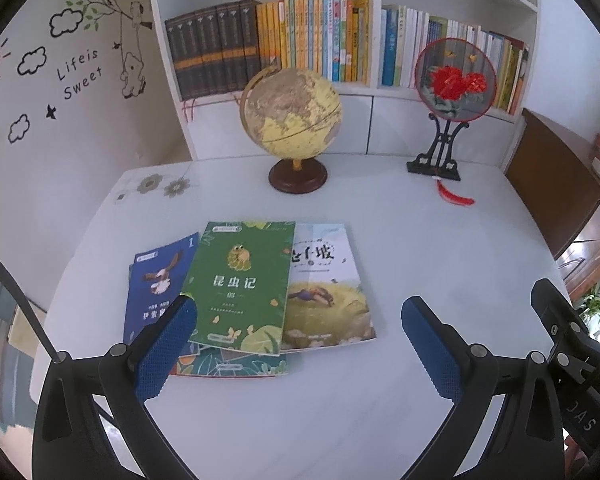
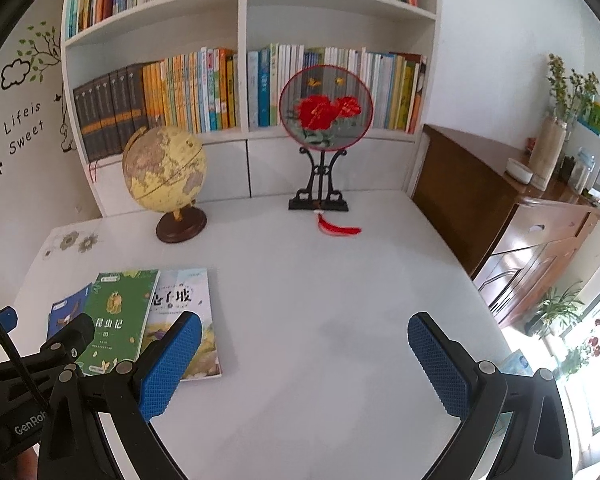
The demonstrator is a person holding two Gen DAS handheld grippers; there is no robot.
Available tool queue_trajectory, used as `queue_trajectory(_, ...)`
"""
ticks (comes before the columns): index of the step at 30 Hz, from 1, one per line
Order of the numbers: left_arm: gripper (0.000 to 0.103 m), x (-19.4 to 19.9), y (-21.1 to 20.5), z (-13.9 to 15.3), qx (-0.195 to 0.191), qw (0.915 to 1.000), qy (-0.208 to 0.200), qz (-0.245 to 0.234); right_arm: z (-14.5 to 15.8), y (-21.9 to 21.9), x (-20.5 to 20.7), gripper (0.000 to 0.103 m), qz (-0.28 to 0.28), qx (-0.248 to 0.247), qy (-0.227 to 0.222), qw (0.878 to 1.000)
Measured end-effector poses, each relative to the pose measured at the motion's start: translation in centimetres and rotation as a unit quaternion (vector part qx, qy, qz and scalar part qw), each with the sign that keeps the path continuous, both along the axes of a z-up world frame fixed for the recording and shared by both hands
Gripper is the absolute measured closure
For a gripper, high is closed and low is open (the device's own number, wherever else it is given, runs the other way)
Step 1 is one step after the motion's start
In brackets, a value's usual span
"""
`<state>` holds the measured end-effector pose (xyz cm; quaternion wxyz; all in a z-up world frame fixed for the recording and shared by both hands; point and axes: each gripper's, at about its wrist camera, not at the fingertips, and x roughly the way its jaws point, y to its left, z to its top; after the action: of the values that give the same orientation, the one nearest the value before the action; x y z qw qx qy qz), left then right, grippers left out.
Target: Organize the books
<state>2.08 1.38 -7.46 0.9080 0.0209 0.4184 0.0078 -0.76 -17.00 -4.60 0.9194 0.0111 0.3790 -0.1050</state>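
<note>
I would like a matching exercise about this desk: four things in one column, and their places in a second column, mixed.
Things:
1. green book
2. globe
3. embroidered fan
4. blue book

Places:
A. back right of the desk, on a black stand
B. left edge of the book pile
C. on top of the pile, in the middle
D. back centre, on a brown base

Pairs: 1-C, 2-D, 3-A, 4-B

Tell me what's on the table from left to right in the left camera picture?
Blue book → green book → yellow book; farther back, globe → fan. Both grippers hang open above the table.
</note>
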Motion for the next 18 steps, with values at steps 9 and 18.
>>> queue_trajectory(9,0.001,0.6,2.6,-3.5,0.005,0.9996,0.028,0.004,-3.6,2.5,0.7,0.0,0.007,0.008,0.032,0.999)
queue_trajectory(18,0.001,0.3,7.2,-9.5,0.004,0.9987,0.051,-0.004,-9.2,5.8,1.7,0.0,0.046,0.034,0.059,0.997)
